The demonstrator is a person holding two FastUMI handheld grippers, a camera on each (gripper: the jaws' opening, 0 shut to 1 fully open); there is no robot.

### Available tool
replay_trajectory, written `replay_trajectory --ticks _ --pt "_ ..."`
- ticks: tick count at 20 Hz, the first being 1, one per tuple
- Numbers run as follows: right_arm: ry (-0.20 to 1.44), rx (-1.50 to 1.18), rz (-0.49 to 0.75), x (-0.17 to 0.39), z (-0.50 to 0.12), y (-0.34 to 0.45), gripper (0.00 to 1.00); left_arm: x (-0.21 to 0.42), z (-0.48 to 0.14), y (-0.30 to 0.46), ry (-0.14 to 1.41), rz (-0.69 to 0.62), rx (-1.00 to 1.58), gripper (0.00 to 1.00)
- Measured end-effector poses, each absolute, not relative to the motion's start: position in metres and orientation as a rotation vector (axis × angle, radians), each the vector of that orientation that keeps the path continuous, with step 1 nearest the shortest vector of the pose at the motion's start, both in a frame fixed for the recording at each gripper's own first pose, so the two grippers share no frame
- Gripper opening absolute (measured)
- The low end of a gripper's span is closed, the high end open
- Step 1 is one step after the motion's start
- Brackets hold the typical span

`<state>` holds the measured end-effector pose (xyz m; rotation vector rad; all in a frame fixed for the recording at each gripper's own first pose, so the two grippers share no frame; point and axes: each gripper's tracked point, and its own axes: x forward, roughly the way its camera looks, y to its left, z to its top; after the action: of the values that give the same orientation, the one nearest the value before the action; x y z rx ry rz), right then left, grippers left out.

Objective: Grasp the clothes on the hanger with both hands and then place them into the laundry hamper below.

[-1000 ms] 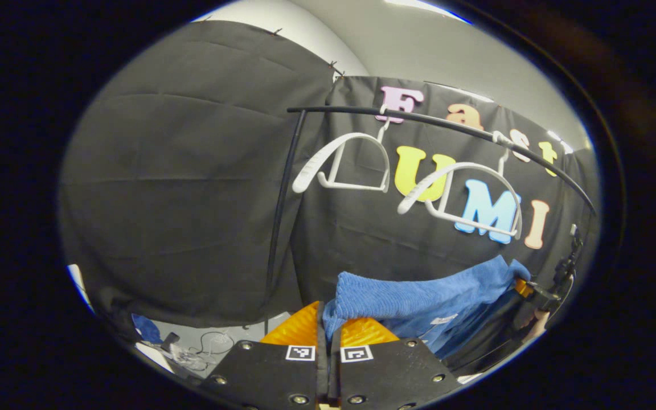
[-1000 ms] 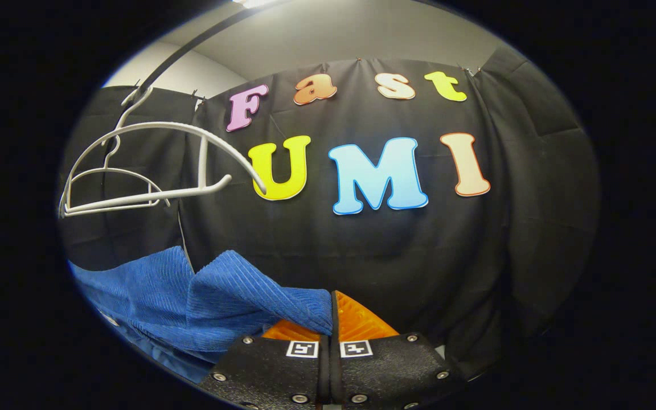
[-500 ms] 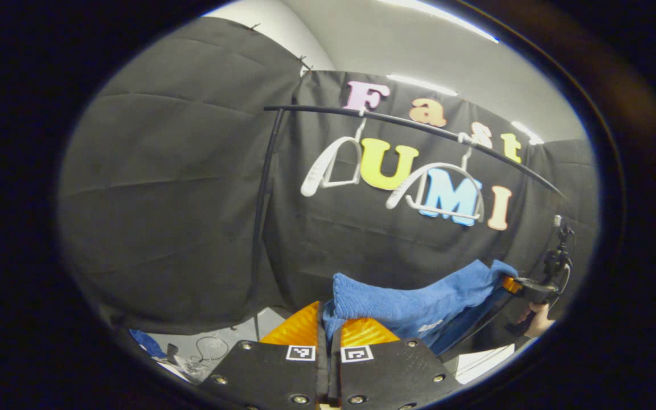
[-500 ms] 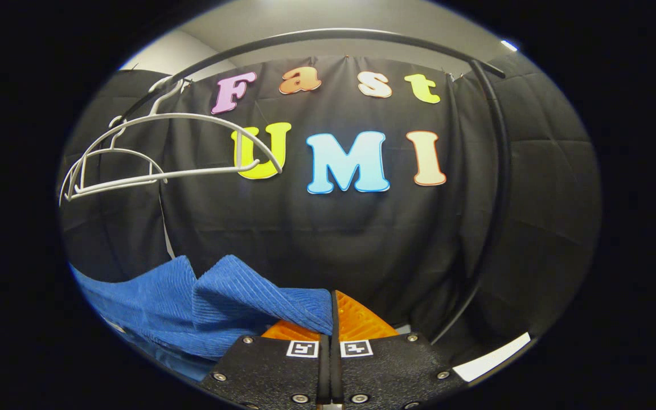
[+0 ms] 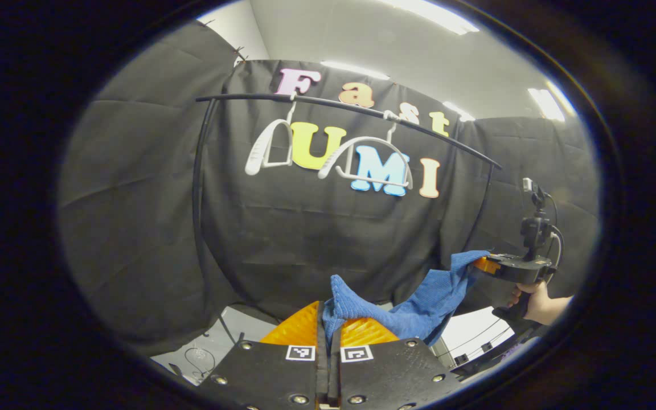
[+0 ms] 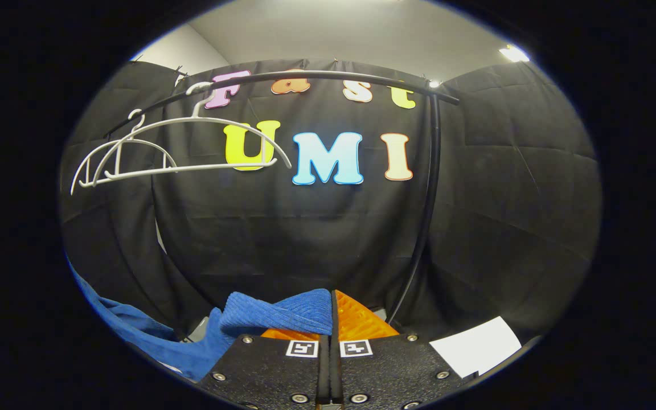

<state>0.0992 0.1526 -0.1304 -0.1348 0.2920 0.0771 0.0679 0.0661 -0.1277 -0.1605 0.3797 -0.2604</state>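
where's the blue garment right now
The blue garment is off the white hangers, stretched between the left gripper and the right gripper, below the black rail.

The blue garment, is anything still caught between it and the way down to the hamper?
Nothing visible. The blue garment hangs free between the left hand-held gripper and right hand-held gripper, clear of both hangers. The hamper's position can't be judged.

Clearance: open air below the rail, obstructions overhead and at the rail's posts

The black rail (image 6: pixel 305 77) spans overhead, carrying two bare white hangers (image 6: pixel 180 151) toward its left end; its upright post (image 6: pixel 427 193) stands at the right end. The blue garment (image 5: pixel 419 302) sags between both hand-held grippers, across the gap. The booth wall (image 6: pixel 316 239) closes off the space behind the rail.
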Motion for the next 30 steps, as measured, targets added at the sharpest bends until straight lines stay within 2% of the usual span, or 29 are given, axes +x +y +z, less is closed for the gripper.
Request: replay_trajectory --ticks 5,14,21,30 --pt "0.31 -0.119 0.148 0.058 -0.125 0.178 0.0 0.061 -0.134 0.042 0.411 -0.319 -0.192 0.01" --pt "0.439 -0.073 0.283 0.019 -0.157 0.214 0.0 0.063 -0.126 -0.005 0.406 -0.402 -0.186 0.01" --pt "0.545 -0.028 0.28 0.009 -0.2 0.202 0.0 0.069 -0.18 -0.021 0.509 -0.338 -0.173 0.01" --pt "0.761 0.032 0.231 -0.012 -0.296 0.189 0.0 0.063 -0.292 -0.015 0.69 -0.263 -0.099 0.01"
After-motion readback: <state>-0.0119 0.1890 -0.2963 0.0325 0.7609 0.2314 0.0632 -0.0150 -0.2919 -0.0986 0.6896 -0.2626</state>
